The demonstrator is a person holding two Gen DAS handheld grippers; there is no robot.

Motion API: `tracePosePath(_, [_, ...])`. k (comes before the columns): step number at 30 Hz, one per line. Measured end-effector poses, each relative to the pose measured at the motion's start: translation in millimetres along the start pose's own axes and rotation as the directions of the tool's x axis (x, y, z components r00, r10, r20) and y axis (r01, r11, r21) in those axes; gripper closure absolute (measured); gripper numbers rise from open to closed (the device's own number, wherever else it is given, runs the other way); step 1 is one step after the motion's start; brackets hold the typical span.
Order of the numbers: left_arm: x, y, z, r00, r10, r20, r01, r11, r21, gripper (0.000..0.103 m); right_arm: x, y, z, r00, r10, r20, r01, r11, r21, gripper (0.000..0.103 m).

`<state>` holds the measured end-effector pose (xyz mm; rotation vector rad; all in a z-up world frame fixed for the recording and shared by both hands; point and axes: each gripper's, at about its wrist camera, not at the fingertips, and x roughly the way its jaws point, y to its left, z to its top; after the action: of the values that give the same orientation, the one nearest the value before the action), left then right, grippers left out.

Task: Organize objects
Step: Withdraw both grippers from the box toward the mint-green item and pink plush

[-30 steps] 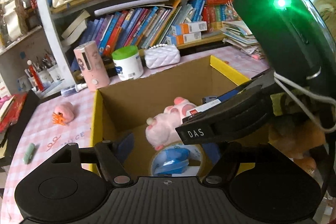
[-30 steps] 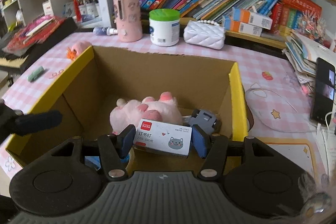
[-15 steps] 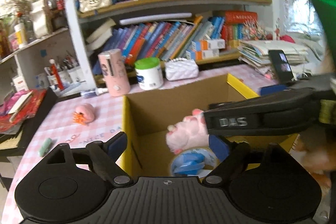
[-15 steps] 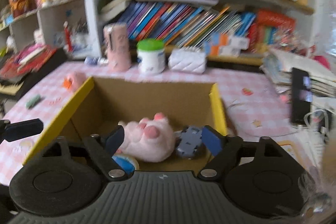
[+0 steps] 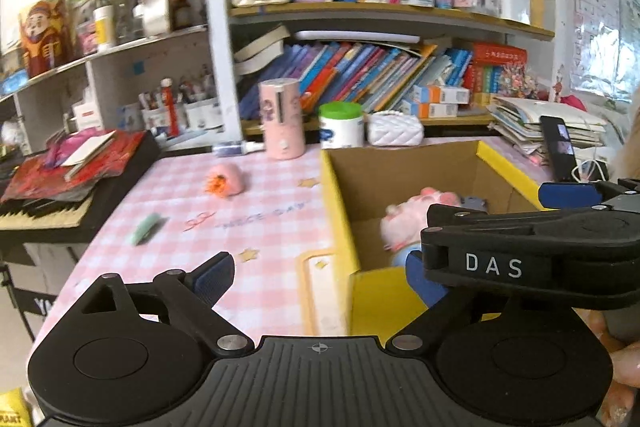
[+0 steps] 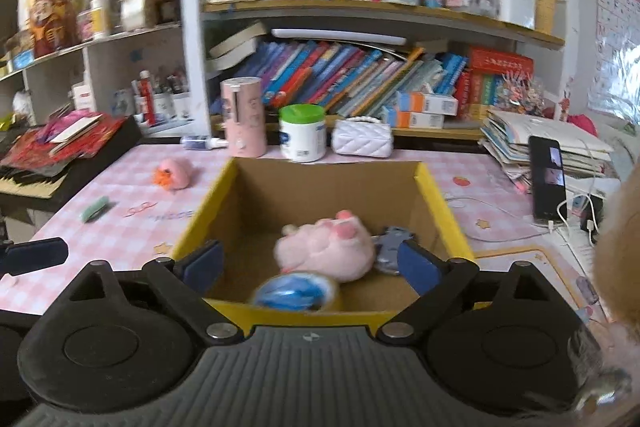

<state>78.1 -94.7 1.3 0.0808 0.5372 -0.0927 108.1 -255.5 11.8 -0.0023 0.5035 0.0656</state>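
An open cardboard box with yellow rims (image 6: 440, 203) (image 5: 336, 203) stands on the pink checked table. Inside lie a pink plush (image 6: 326, 251) (image 5: 404, 223), a blue tape roll (image 6: 296, 293) and a grey toy car (image 6: 392, 251). My right gripper (image 6: 309, 265) hovers over the box's near edge, its jaws opening with nothing between them. My left gripper (image 5: 320, 279) hangs near the box's left front corner, its jaws also opening and empty. The right gripper's black body (image 5: 492, 265) crosses the right of the left wrist view.
On the table left of the box lie a small pink and orange toy (image 5: 224, 183) and a green eraser (image 5: 146, 227). Behind the box stand a pink cylinder (image 6: 242, 117), a green-lidded jar (image 6: 302, 133) and a white purse (image 6: 362, 139). A phone (image 6: 546, 179) and stacked papers sit at the right.
The right gripper has let go of the white staple box and its jaws have spread wide. Both grippers have drawn back and up from the box; the left view has swung over the table.
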Motion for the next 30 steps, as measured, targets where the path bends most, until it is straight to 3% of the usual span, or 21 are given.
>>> tracePosePath(16, [-51,111,-41,0.997,0.062,-0.054,-0.065,0.996,-0.062,0.009,-39,126,-26,0.995,0.091,-0.04,-0.091,0.996,-0.009,0.003])
tracePosePath(30, [-57,162,-56,0.995,0.058,-0.081,-0.066,0.993,-0.099,0.009,-52,198,-37,0.992,0.109,-0.06,-0.112,0.993,-0.042,0.003])
